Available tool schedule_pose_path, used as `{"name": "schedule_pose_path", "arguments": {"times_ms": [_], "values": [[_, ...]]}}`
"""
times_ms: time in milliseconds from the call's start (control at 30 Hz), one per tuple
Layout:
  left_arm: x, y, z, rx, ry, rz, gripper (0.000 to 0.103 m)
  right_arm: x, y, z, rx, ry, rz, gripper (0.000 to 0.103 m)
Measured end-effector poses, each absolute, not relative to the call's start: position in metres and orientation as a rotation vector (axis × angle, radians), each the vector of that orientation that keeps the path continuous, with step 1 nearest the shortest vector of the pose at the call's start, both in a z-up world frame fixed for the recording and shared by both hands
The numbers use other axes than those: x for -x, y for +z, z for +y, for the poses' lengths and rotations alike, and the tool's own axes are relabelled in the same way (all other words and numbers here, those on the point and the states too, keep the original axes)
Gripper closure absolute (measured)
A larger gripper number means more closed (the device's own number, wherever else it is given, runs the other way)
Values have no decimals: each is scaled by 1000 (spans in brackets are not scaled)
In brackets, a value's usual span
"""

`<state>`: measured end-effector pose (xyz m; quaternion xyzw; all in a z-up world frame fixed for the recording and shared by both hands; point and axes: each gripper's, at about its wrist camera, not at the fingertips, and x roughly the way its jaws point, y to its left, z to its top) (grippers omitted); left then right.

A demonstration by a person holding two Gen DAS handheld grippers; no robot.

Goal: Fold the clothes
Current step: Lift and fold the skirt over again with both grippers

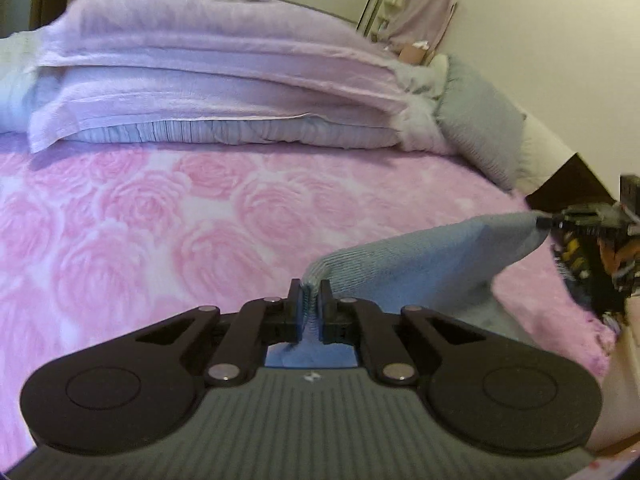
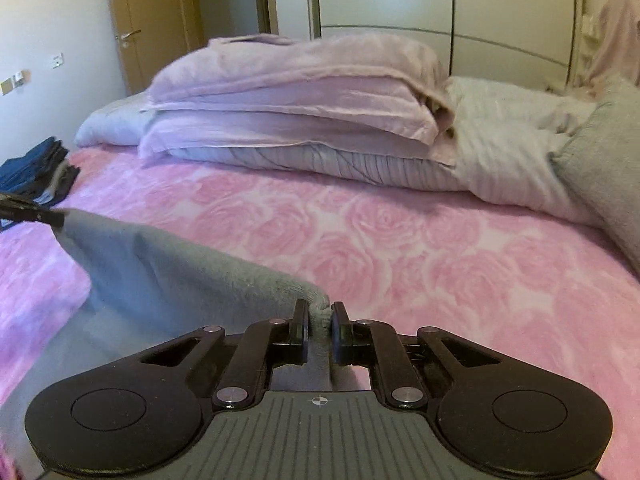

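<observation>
The fold looks barely begun: the knit (image 1: 432, 256), a soft grey-blue ribbed piece, hangs stretched above the bed (image 1: 160, 216). The left hand-held gripper (image 1: 310, 300) pinches one ribbed corner; the right hand-held gripper (image 2: 320, 316) pinches the other, at 3 o'clock in the left view. Folded dark clothes (image 2: 36, 172) sit at 9 o'clock.

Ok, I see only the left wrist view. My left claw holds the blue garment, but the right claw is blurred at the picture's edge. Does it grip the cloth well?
Observer: Yes. In the right wrist view the right claw is shut on a ribbed edge of the blue garment, with cloth bunched between its fingers.
Operator: Is there any folded pile nearby?
Observer: Yes, a stack of dark folded clothes lies on the bed, just beyond the left claw.
</observation>
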<state>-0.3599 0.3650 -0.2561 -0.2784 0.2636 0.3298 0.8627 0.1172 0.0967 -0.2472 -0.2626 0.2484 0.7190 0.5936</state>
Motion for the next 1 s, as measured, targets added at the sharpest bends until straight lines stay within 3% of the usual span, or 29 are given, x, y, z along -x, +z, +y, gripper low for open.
{"name": "schedule_pose_path", "arguments": {"times_ms": [133,300,467,567,733,833,1000], "values": [[380,-245,280,625,716,562,99,-102,-245,21,650,1640,612,96],[396,-281,189,736,805,665,97,-77,-284,-55,805,1647,671,96],[413,-335,132,989,975,722,85,-74,-352,-83,940,1438,950,87],[427,-339,109,1179,1040,536,75,-84,-353,-97,693,1352,1099,83],[428,-341,101,1320,1114,302,53,-100,-356,-100,202,1256,1350,61],[429,-349,101,1406,1122,191,47,-113,-376,-100,-23,1150,1483,61],[424,-367,107,1434,1143,154,50,-128,-398,-100,-194,1047,1533,61]]}}
